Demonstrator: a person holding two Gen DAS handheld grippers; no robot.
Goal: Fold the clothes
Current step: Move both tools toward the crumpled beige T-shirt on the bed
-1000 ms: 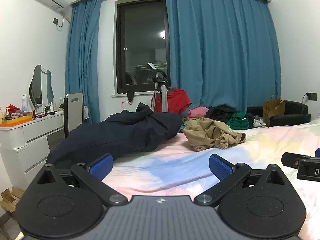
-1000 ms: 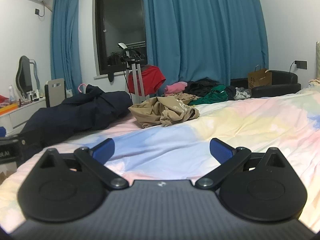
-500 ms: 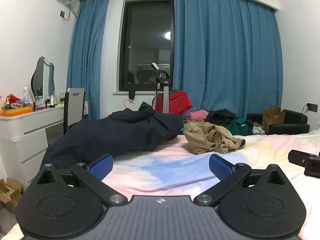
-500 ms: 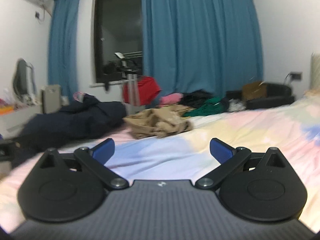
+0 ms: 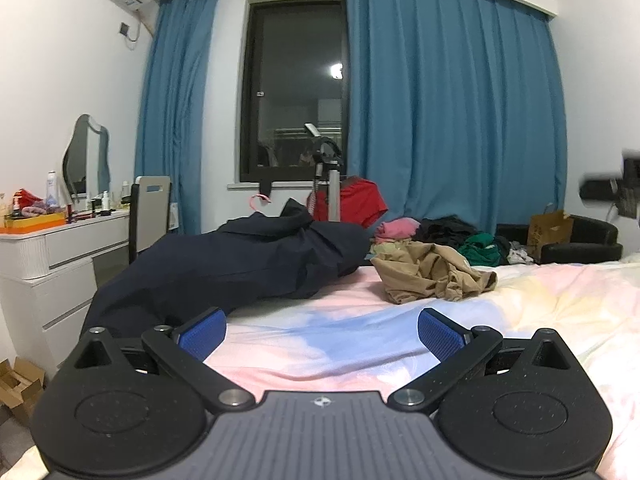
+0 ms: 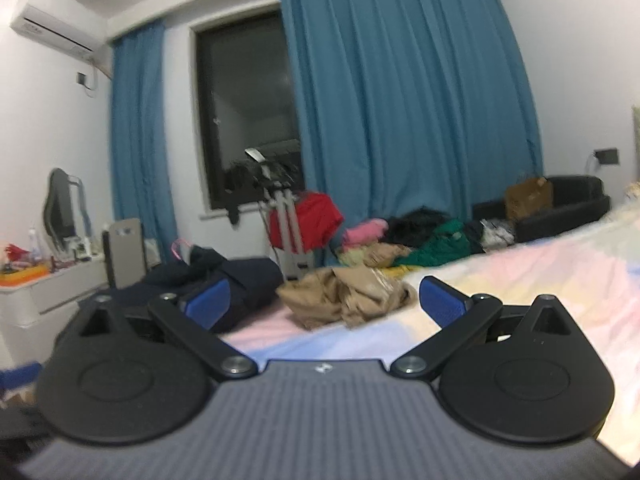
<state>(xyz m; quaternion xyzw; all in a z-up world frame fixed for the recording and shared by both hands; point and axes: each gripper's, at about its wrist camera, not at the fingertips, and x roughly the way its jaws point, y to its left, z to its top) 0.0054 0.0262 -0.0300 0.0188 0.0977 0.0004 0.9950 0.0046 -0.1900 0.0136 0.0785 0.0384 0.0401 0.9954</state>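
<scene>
A: Where do the two tools sit?

B: The left hand-held gripper [image 5: 319, 336] hovers low over the bed [image 5: 540, 304], its blue pads spread wide with nothing between them. The right hand-held gripper [image 6: 322, 300] is also spread and empty, held higher above the bed and tilted, with its view blurred. At the far right of the left view a dark, blurred shape is up in the air; I cannot tell what it is.

A: And the clothes?

B: A tan garment [image 5: 434, 276] lies crumpled on the pastel sheet, ahead of both tools and touching neither. A large dark navy garment [image 5: 240, 264] sprawls to its left, draped toward the bed's left edge. Farther off, by the blue curtains [image 5: 452, 112], a heap holds pink, black and green clothing [image 5: 478, 242], and a red garment [image 5: 358, 204] hangs on a stand.

A: Anything else around?

B: A white counter [image 5: 60, 248] with a mirror [image 5: 86, 160] and bottles stands at the left, beside a chair [image 5: 150, 210]. A black sofa [image 5: 588, 236] with a brown paper bag [image 5: 550, 230] sits far right.
</scene>
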